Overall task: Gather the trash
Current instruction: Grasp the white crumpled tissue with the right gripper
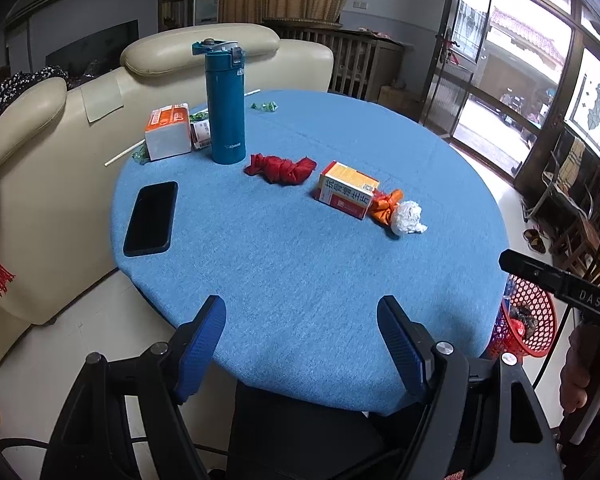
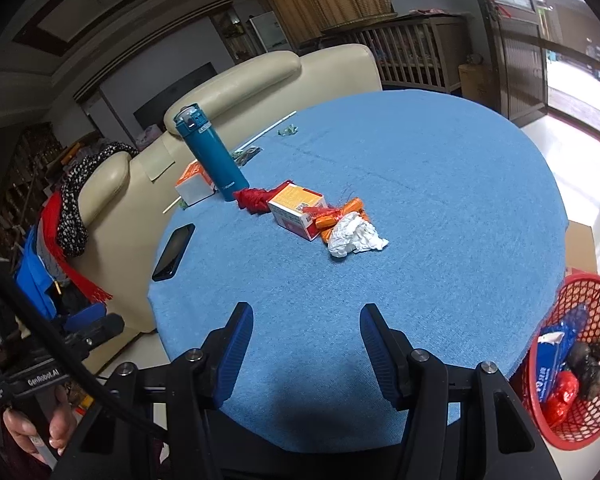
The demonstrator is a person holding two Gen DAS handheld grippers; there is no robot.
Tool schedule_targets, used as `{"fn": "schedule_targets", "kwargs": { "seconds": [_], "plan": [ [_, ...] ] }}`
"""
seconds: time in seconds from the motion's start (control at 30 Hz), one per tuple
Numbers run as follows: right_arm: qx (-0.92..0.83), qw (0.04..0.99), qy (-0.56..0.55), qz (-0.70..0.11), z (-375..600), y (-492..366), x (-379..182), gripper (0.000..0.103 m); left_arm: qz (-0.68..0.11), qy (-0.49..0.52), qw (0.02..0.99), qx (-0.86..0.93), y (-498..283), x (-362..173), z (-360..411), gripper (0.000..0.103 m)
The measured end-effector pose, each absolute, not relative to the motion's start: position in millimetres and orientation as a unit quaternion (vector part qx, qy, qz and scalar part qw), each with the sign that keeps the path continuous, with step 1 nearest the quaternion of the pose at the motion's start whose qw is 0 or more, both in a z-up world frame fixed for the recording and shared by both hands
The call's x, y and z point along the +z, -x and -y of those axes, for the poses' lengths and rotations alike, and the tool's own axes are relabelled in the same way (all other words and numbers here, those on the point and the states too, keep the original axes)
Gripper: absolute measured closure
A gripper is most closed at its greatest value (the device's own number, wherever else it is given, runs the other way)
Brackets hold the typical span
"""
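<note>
Crumpled tissue touches orange wrapper beside box; both grippers spread, empty

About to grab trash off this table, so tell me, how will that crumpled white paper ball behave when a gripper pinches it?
The crumpled white paper ball looks loosely wadded, so it is probably very light and would squash rather than resist. Its ragged, creased surface should grip well, and it seems unlikely to roll far.

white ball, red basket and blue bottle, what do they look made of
White ball: likely crumpled tissue or thin paper, matte with sharp creases. Red basket: seemingly moulded plastic, glossy open mesh. Blue bottle: probably painted metal with a satin sheen and a plastic lid.
</note>
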State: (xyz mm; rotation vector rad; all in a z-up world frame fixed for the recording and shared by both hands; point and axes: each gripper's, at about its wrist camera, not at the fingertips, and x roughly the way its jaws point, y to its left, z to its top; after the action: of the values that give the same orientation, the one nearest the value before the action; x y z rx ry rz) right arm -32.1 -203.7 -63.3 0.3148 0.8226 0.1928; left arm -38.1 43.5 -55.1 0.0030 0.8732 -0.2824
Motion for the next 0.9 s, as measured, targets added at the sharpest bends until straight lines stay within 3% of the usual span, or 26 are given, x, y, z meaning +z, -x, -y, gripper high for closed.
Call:
{"fn": "schedule_targets", "kwargs": {
  "seconds": [0.47,0.9],
  "plan": [
    [0.084,0.894,-0.152,-0.414,207.1,14.6,-79.5,0.043,-0.459,0.012,0.878,-0.134,19.4,-86.3,-52.1,0.024],
    [0.071,0.874,-0.168,-0.451,219.6,-81.4,-119.4,0.043,-0.529,0.029,0.84,-0.117,-21.8,-136.9,-50.4,0.024]
  ]
}}
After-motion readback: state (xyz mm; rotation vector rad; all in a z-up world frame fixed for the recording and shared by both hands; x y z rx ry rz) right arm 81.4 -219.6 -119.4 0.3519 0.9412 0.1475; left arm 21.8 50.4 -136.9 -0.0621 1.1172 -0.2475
